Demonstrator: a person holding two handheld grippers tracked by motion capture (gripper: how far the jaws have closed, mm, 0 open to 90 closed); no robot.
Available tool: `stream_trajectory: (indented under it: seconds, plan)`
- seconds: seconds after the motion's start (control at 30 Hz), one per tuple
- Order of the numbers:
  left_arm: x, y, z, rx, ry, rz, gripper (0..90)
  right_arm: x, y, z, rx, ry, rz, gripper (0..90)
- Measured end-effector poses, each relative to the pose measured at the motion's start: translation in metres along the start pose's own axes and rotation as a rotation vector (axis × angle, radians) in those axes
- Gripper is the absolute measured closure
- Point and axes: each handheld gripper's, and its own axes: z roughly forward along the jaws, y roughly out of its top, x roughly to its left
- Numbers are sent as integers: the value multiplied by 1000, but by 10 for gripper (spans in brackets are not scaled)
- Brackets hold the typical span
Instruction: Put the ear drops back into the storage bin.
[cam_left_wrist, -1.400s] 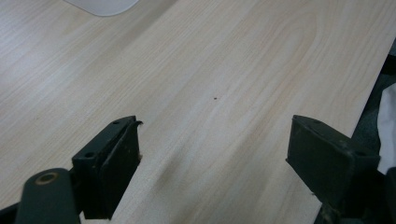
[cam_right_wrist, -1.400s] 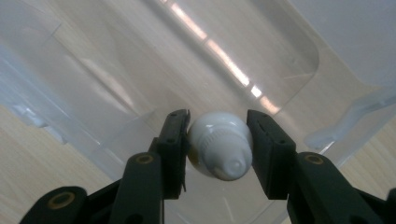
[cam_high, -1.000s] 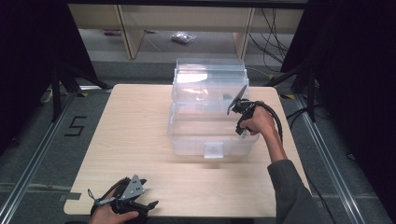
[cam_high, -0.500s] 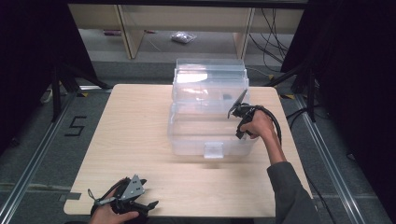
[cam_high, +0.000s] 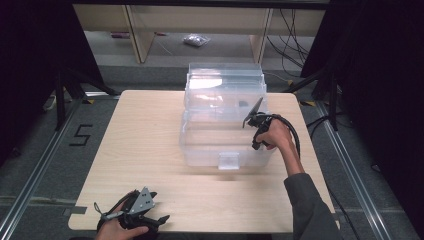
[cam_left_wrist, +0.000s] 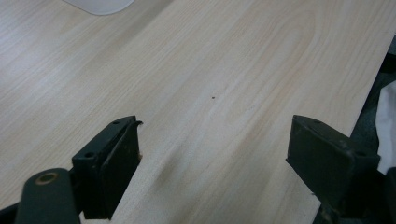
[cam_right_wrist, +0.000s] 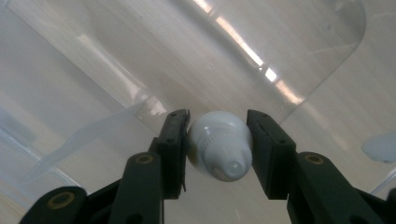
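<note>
A clear plastic box (cam_high: 200, 145) stands on the wooden table (cam_high: 145, 130) with its lid (cam_high: 224, 85) raised at the back. My right gripper (cam_high: 251, 121) hangs over the box's right side. In the right gripper view my right gripper (cam_right_wrist: 218, 117) is shut on a small white rounded object (cam_right_wrist: 220, 145), like a little bulb, with the box's clear bottom (cam_right_wrist: 116, 70) beneath it. My left gripper (cam_high: 138, 214) rests at the table's front left edge. In the left gripper view my left gripper (cam_left_wrist: 212, 126) stands open over bare wood, nothing between its fingers.
The box has a clear latch tab (cam_high: 229, 160) on its front wall. Behind the table stand wooden shelf legs (cam_high: 135, 35), and a small bag (cam_high: 195, 40) lies on the floor. A taped "5" (cam_high: 80, 135) marks the floor at left. Cables (cam_high: 295, 30) run at back right.
My right gripper has come down and slightly toward the front over the box's right side, still holding the white object. The left gripper has stayed put.
</note>
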Motion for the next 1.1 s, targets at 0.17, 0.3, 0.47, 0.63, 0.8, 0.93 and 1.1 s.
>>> stream_trajectory:
  seconds: [0.17, 0.3, 0.47, 0.63, 0.8, 0.93, 1.1]
  plan:
    - [0, 0, 0, -1, -1, -3, 166, 0, 0, 3, 1, 3, 6, 601]
    - [0, 0, 0, -5, -2, -4, 166, -3, -2, 9, -12, 7, -13, 602]
    - [-1, 0, 0, -2, 2, -2, 166, -2, -2, 11, -9, 4, 1, 601]
    - [-1, 0, 0, 2, 0, -1, 166, -3, -2, 12, -9, 28, -31, 597]
    - [-1, 0, 0, 0, 2, -2, 166, 2, -2, 3, -18, 24, 1, 551]
    - [-1, 0, 0, 3, 0, 0, 166, 2, -2, -9, -58, 6, -13, 478]
    - [-1, 0, 0, 2, 0, -1, 166, 4, -4, -23, -132, -4, -10, 379]
